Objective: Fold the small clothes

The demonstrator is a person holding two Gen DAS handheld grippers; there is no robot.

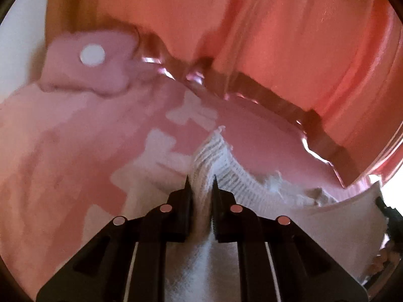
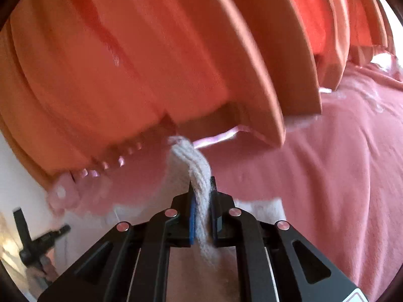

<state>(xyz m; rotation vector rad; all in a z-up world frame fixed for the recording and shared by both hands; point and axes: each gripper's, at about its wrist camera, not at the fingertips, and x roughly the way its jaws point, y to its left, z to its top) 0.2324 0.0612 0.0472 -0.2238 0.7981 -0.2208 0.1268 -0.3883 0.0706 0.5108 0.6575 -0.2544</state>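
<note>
A small white garment with a ribbed knit edge (image 1: pixel 214 161) is pinched in my left gripper (image 1: pixel 201 183), which is shut on it. The cloth stretches off to the right over the pink bed cover (image 1: pixel 75 151). My right gripper (image 2: pixel 202 186) is shut on another ribbed white part of the garment (image 2: pixel 191 161), which sticks up between the fingers. The left gripper (image 2: pixel 37 241) shows at the lower left of the right wrist view. The right gripper (image 1: pixel 390 216) shows at the right edge of the left wrist view.
An orange wooden headboard (image 2: pixel 151 63) with raised panels stands close behind the bed. A pink pillow (image 1: pixel 88 70) lies at the back left. A white wall (image 1: pixel 15 37) shows at the left edge.
</note>
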